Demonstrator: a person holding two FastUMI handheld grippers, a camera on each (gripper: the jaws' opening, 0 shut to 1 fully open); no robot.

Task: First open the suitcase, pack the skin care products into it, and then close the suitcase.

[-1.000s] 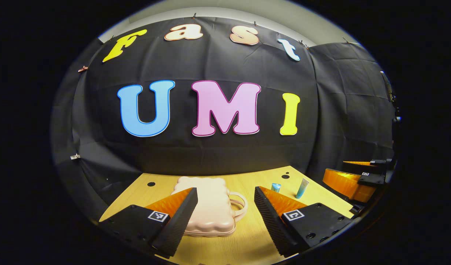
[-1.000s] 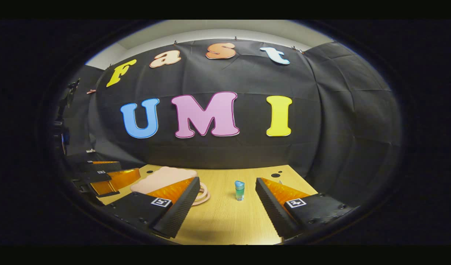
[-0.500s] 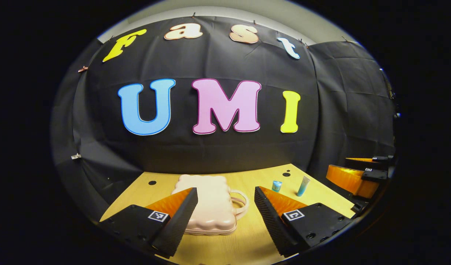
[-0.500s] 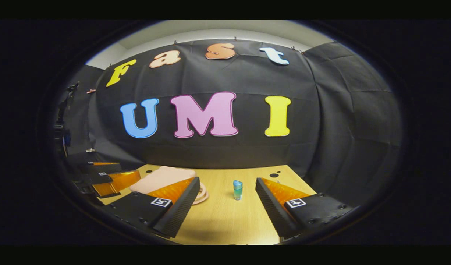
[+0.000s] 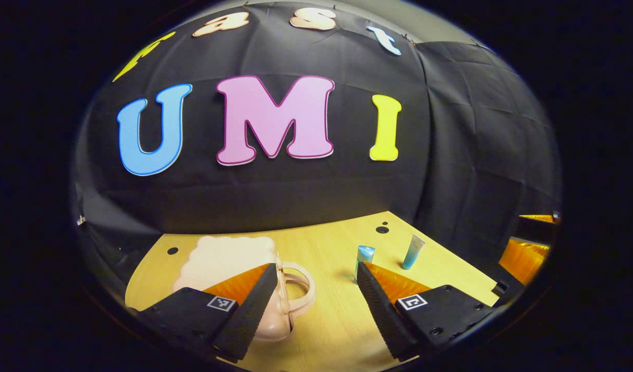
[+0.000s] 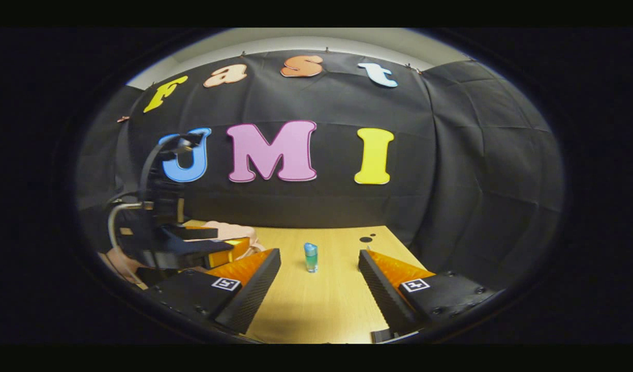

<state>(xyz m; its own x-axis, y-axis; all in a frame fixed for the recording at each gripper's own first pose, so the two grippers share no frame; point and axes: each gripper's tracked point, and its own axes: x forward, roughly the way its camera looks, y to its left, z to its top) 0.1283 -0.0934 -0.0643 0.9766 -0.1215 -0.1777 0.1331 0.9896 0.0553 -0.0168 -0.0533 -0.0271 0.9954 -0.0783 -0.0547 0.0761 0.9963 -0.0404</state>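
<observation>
Suitcase [image 5: 228,258], pink and closed, lies flat at the table's [image 5: 327,320] left with your left gripper [image 5: 316,289] spread empty over its handle [image 5: 296,281], then the small bottle [image 5: 364,257], the tube [image 5: 412,251], and your right gripper [image 6: 319,279], equally spread.

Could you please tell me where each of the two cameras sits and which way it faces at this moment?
Left gripper view: rides on the left gripper, low over the table, facing the suitcase, a bottle and a tube; its open fingers show.
Right gripper view: rides on the right gripper, facing the bottle; its open fingers show, the left gripper off to its left.
Shared: table, suitcase, bottle.
</observation>
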